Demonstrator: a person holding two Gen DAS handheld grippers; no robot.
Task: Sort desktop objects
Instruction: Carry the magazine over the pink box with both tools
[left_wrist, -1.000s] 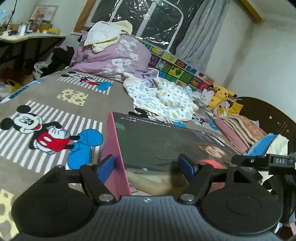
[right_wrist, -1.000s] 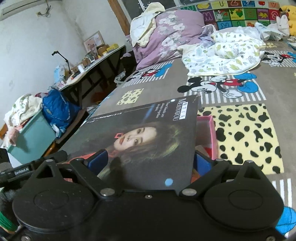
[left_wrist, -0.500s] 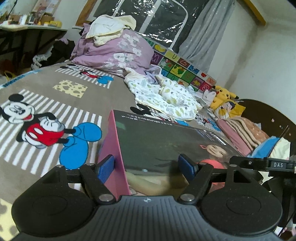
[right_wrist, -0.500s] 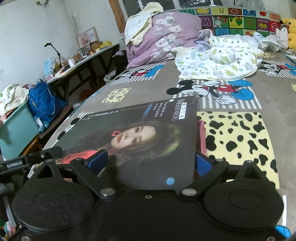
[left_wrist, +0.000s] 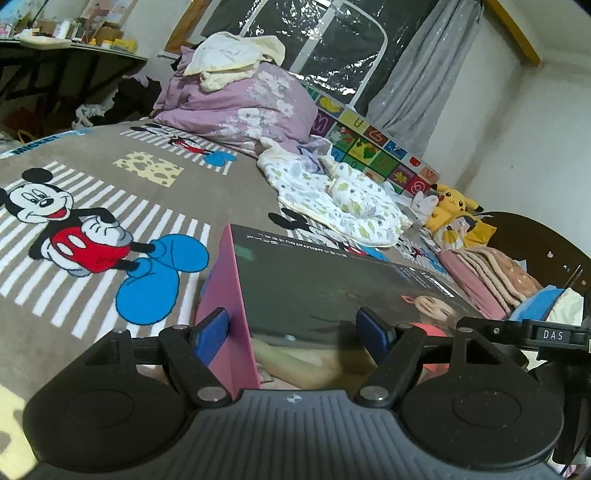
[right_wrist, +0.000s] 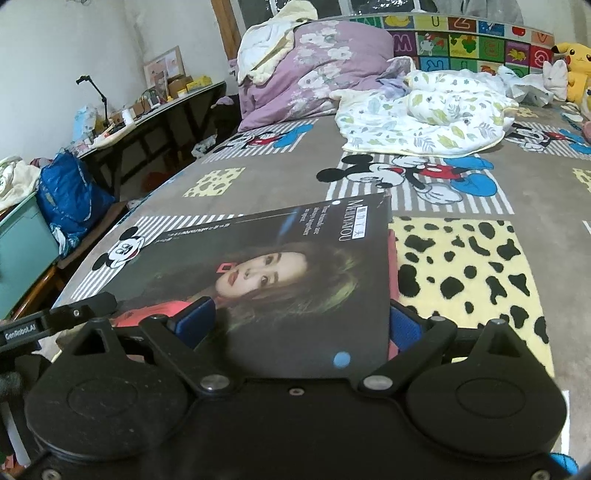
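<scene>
Pink box (left_wrist: 218, 310) sitting on Mickey-print blanket (left_wrist: 92, 206) on the bed, w/ dark magazine (left_wrist: 332, 288) laid flat over its top like a lid. Cover photo of a woman's face, red earring, "MEILIYATOU" lettering along one edge; in right wrist view same magazine (right_wrist: 280, 273) fills centre, overhanging box on near side, only a thin strip of pink box (right_wrist: 393, 258) showing at its right edge.

Left gripper (left_wrist: 293, 328) at box level, jaws spread wide: blue left pad (left_wrist: 210, 330) just outside pink side wall, blue right pad (left_wrist: 373, 330) over magazine's surface. Contact w/ wall or cover: cannot tell. Nothing pinched.

Right gripper (right_wrist: 301, 325) low at near edge of magazine, jaws spread: left blue pad (right_wrist: 194, 319) on top of cover near woman's hair, right blue pad (right_wrist: 404, 330) just past magazine's right edge beside pink wall. Not clamped on anything visible; touching or not, cannot tell.

Each gripper's black body visible in the other's view at frame edge, opposite sides of box.

Beyond box: leaf-print white quilt (right_wrist: 424, 118) bunched on blanket, purple floral duvet (left_wrist: 240, 107) piled behind w/ cream cloth on top, alphabet play mat (right_wrist: 472, 40) upright along wall, yellow Pikachu plush (left_wrist: 452, 201) at far corner. Cluttered dark worktop (right_wrist: 159, 110) along left wall, blue bag (right_wrist: 68, 195) near it.
</scene>
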